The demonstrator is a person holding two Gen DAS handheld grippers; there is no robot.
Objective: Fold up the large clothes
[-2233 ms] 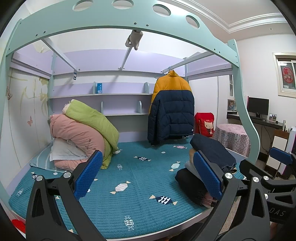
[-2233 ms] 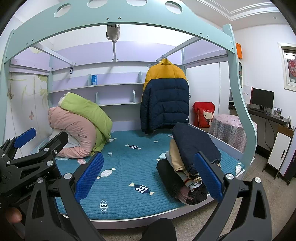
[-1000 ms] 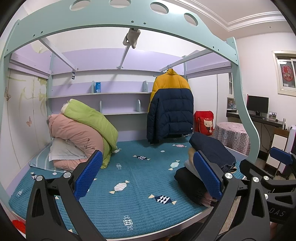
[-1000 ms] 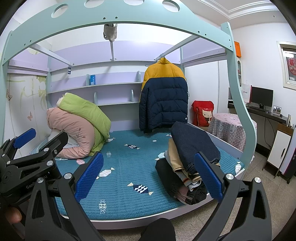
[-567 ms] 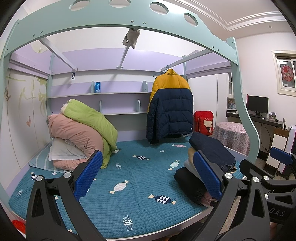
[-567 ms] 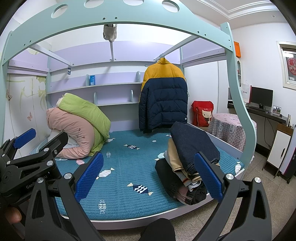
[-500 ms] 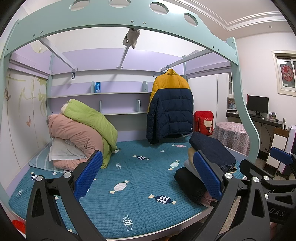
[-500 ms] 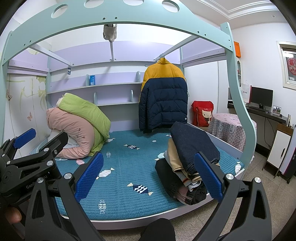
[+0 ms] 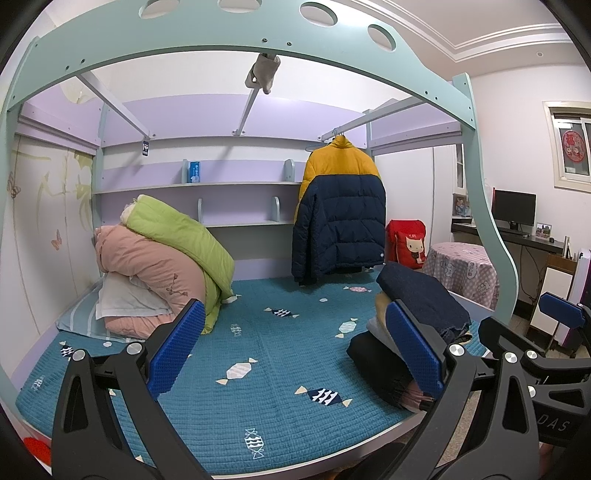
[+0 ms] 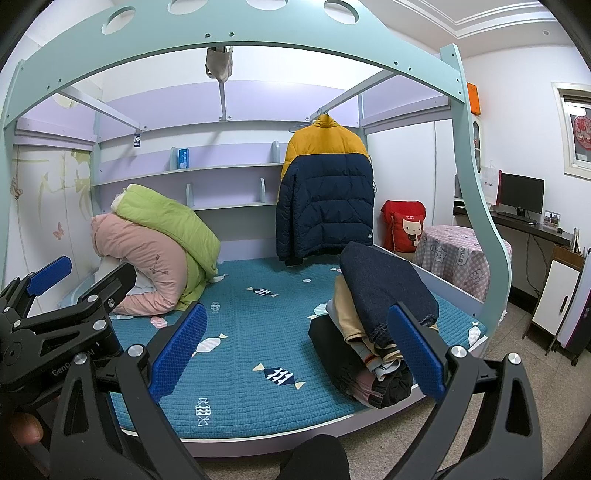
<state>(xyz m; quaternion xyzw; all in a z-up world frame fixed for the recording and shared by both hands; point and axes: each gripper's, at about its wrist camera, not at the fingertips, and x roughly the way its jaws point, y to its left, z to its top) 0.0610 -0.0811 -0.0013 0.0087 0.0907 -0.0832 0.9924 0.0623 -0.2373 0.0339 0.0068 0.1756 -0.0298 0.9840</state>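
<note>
Next to nothing has been shifted since the earlier frames: both views are framed almost as before. The bed, under a pale green frame, is covered by a teal quilted mattress whose near edge is cut off behind the gripper bodies. Rolled pink and green bedding is piled at its left end. A yellow and navy puffer jacket is hung from the rail at the back, its hem just above the mattress. The stack of folded clothes is set at the right near corner, its lower layers partly hidden by a blue pad. The left gripper and right gripper are held short of the bed, jaws spread wide, nothing between them.
</note>
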